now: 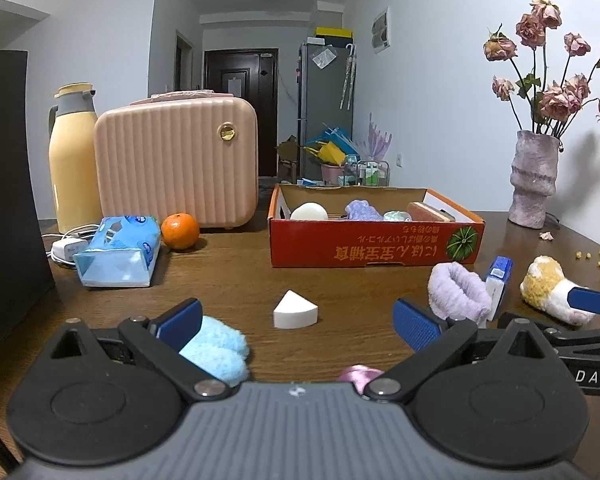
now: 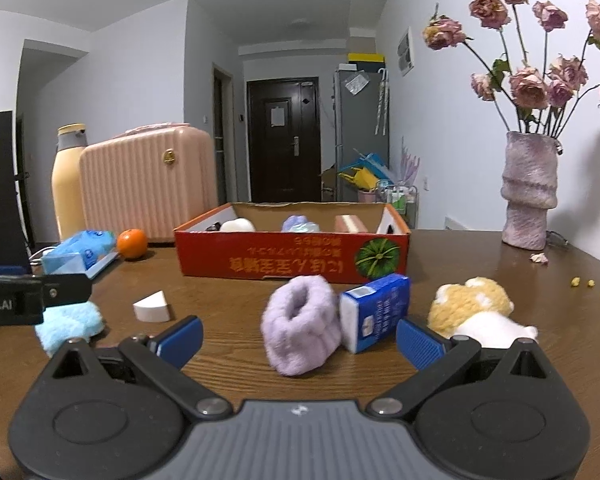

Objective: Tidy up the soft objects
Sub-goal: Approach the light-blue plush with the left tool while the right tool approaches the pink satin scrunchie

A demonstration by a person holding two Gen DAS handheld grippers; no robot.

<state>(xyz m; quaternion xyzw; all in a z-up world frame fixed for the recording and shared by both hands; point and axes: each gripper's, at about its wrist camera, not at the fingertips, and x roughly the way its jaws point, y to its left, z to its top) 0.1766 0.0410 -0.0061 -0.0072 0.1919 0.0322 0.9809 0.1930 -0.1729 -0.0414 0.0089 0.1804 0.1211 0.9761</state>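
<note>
In the left wrist view, the left gripper (image 1: pixel 298 322) is hovering low over the brown worktop (image 1: pixel 236 280) with its blue fingers (image 1: pixel 180 322) spread wide and gripping nothing. A fluffy light-blue sock (image 1: pixel 220 350) is lying just inside the left finger, partly hidden behind it, its long axis running toward the camera. A white wedge sponge (image 1: pixel 295 312) is sitting ahead between the fingers, its curved face turning right. A pink item (image 1: pixel 360 374) is peeking out beside the right linkage, mostly covered by the gripper body, so its kind is unclear. The red cardboard box (image 1: pixel 374 244) is standing farther back, holding several soft things that are hard to make out over its wall. In the right wrist view, the right gripper (image 2: pixel 300 338) is likewise holding its fingers (image 2: pixel 418 342) wide apart and empty. A purple fuzzy slipper (image 2: pixel 298 324) is resting between them, nearer the middle, its opening facing up and to the left. A blue-and-white carton (image 2: pixel 376 310) is leaning against the slipper's right side. A yellow-and-white plush toy (image 2: pixel 476 312) is lying just beyond the right finger, its lower part cut off by the linkage.
</note>
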